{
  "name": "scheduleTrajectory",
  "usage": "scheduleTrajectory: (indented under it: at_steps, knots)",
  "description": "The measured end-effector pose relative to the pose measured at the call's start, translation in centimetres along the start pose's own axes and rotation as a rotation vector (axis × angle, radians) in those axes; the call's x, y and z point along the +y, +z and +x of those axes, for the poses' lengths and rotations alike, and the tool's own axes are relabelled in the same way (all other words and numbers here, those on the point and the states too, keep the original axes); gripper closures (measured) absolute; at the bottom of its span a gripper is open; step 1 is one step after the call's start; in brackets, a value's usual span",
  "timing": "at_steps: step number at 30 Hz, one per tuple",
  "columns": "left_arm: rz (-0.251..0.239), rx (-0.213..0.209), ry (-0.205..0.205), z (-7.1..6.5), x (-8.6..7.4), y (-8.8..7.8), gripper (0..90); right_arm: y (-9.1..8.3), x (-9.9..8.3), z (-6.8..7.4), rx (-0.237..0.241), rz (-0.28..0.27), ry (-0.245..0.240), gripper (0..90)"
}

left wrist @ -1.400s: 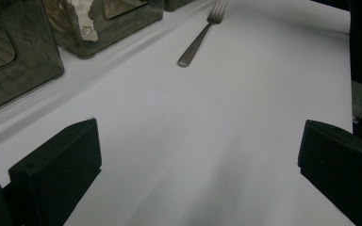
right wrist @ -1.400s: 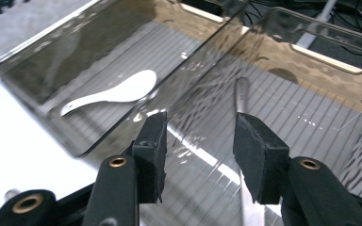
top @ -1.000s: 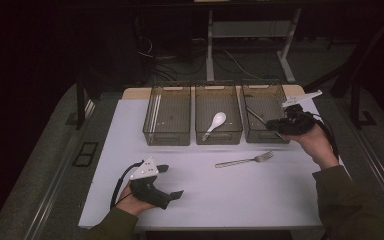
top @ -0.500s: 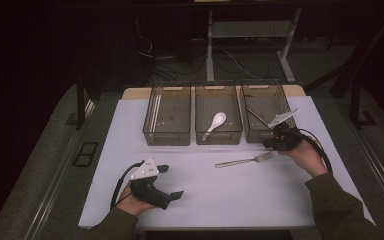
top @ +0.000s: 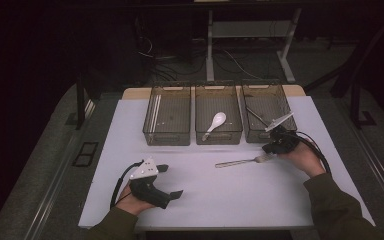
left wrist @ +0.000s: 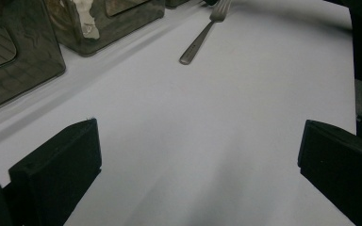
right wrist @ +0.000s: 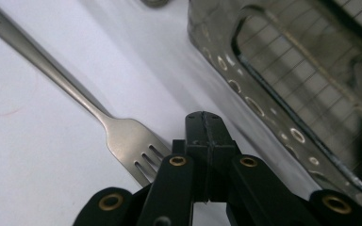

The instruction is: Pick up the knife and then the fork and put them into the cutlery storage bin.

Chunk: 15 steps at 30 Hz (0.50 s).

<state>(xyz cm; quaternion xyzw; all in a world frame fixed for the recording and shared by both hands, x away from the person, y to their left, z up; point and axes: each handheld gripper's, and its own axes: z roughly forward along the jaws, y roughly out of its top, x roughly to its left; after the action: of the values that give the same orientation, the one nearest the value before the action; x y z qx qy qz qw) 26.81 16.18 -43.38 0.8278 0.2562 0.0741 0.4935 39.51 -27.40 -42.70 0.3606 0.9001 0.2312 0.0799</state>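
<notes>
Fork [top: 240, 161], long, thin and made of shiny silver metal, lies flat on the white counter [top: 220, 200], just in front of the three see-through plastic bins [top: 219, 114]. Its prongs point toward the right gripper [top: 270, 151], and its handle points out to the middle of the counter.

The right gripper sits low, right at the prong end. In the right gripper view its black jaws are pressed together with nothing between them, and the fork's prongs [right wrist: 136, 150] lie just beside the tips (I cannot tell if they touch). The left gripper [top: 167, 181] rests near the person's edge of the counter, well apart from the fork, with its jaws wide apart and empty.

A white plastic spoon [top: 214, 124] lies in the middle bin, and a thin dark tool [top: 256, 115] in the right bin.

What could go wrong? With the jaws together, the gripper cannot grab the fork. If it pushes down or sideways, it may only shove the fork away or make it spin. A flat fork is also hard to lift, so the jaws may slip off the thin metal.
</notes>
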Motion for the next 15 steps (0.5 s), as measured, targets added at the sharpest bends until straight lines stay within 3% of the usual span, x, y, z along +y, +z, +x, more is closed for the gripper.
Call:
scheduleTrajectory:
  at_steps: [15]
  knots:
    - [-0.011, -0.011, -0.001, 0.4, -0.1, 0.0, 0.0, -1.0, -2.2, 1.6, 0.061, 0.056, -0.04, 89.7]
